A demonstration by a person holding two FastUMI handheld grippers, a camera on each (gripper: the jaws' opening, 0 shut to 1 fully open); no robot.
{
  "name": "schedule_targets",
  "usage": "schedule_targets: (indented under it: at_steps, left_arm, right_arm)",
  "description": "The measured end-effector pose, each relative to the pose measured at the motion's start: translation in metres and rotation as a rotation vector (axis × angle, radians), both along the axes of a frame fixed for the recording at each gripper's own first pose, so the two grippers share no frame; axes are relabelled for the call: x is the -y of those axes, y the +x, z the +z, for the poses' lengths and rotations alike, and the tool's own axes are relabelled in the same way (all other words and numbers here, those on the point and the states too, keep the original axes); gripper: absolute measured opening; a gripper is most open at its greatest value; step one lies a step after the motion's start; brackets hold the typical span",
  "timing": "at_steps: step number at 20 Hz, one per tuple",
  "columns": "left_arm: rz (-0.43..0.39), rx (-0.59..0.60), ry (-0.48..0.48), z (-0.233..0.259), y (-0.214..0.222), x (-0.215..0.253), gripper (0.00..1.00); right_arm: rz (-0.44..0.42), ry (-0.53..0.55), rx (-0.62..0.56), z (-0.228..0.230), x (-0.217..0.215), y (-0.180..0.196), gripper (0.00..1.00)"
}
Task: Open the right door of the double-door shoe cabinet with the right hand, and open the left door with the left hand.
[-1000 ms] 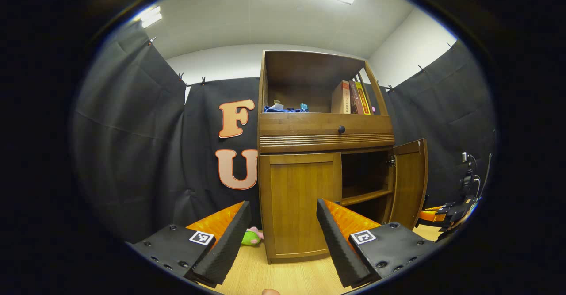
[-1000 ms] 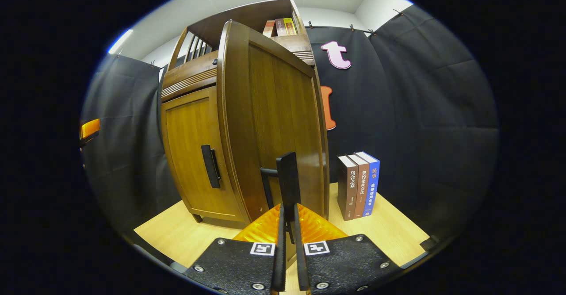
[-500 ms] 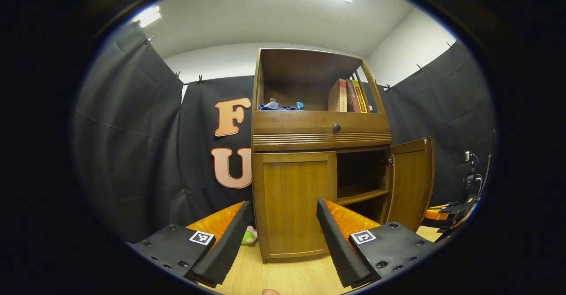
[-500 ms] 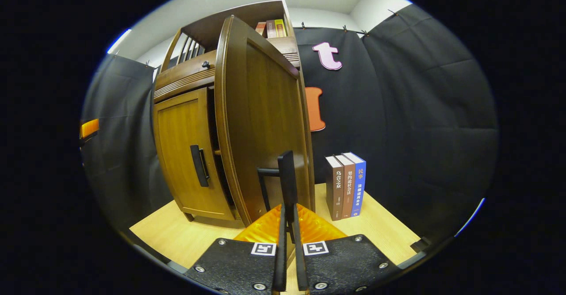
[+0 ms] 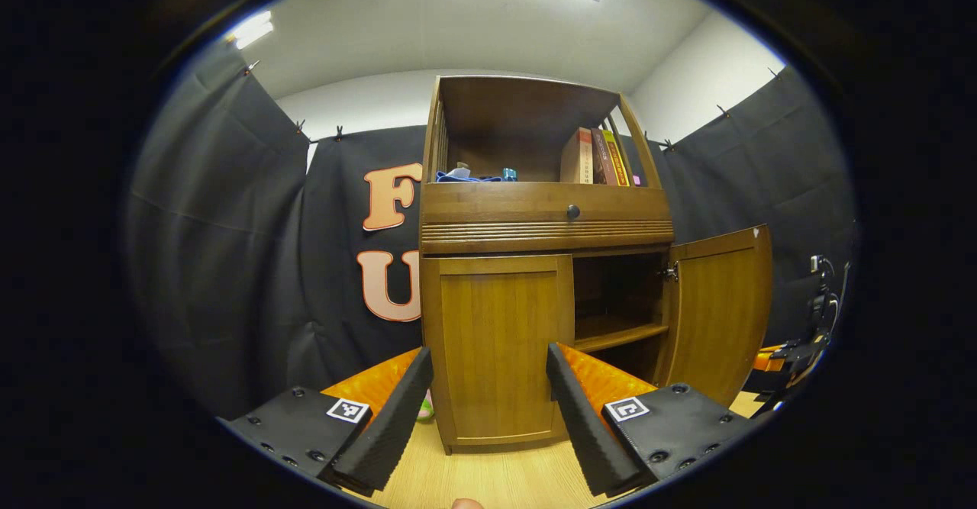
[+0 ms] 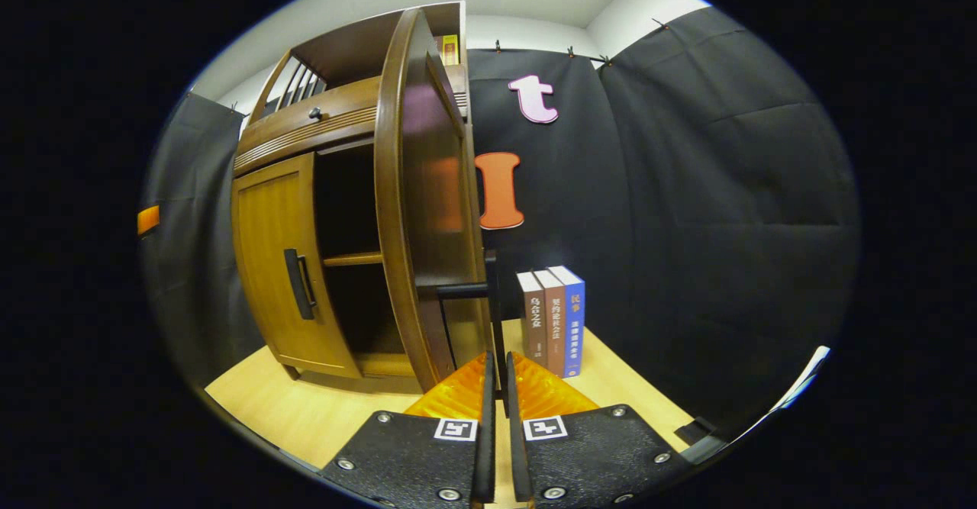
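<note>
- Left gripper view: your left gripper (image 5: pixel 488 410) is spread wide and pinches nothing.
- The shoe cabinet (image 5: pixel 546 223) stands straight ahead on the wooden floor (image 5: pixel 488 478), beyond the fingertips.
- The left door (image 5: pixel 500 345) is closed and sits framed in the gap between your two fingers, apart from both; whether its handle can be seen here, you cannot tell.
- The right door (image 5: pixel 717 310) is swung open to the right, baring a dark inside with a shelf (image 5: pixel 614 333).
- Above the doors is a drawer with a small knob (image 5: pixel 572 211), and on the open top shelf lean some books (image 5: pixel 595 158) at the right.
- Far right, past the open door, you see the other gripper (image 5: pixel 782 356).

- Right gripper view: your right gripper (image 6: pixel 496 410) is pressed together on the handle (image 6: pixel 494 303) of the right door (image 6: pixel 427 196), both fingers clamping the black bar just above the tips.
- That door stands edge-on right in front of you, swung well out from the cabinet.
- To its left the left door (image 6: pixel 271 257) is closed, its black handle (image 6: pixel 299 284) near the inner edge.
- Three upright books (image 6: pixel 553 318) stand on the floor just right of the held handle.
</note>
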State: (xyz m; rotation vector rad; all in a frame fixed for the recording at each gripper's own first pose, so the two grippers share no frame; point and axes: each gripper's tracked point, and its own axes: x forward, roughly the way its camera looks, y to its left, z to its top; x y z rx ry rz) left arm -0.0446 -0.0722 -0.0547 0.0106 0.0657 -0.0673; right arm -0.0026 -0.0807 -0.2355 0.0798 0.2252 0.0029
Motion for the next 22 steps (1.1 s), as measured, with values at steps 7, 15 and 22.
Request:
schedule_targets:
  at_steps: [7, 15, 22]
  left_arm:
    - [-0.043, -0.074, -0.026, -0.044, 0.034, 0.043, 0.96]
    - [-0.053, -0.114, -0.02, -0.098, 0.092, 0.086, 0.98]
    - [-0.074, -0.183, -0.083, -0.147, 0.145, 0.111, 0.95]
  right_arm:
    - [-0.073, 0.008, 0.054, 0.023, 0.053, -0.017, 0.03]
    - [-0.088, -0.042, 0.101, 0.047, 0.066, -0.025, 0.28]
    - [-0.117, -0.002, 0.098, 0.046, 0.083, -0.021, 0.47]
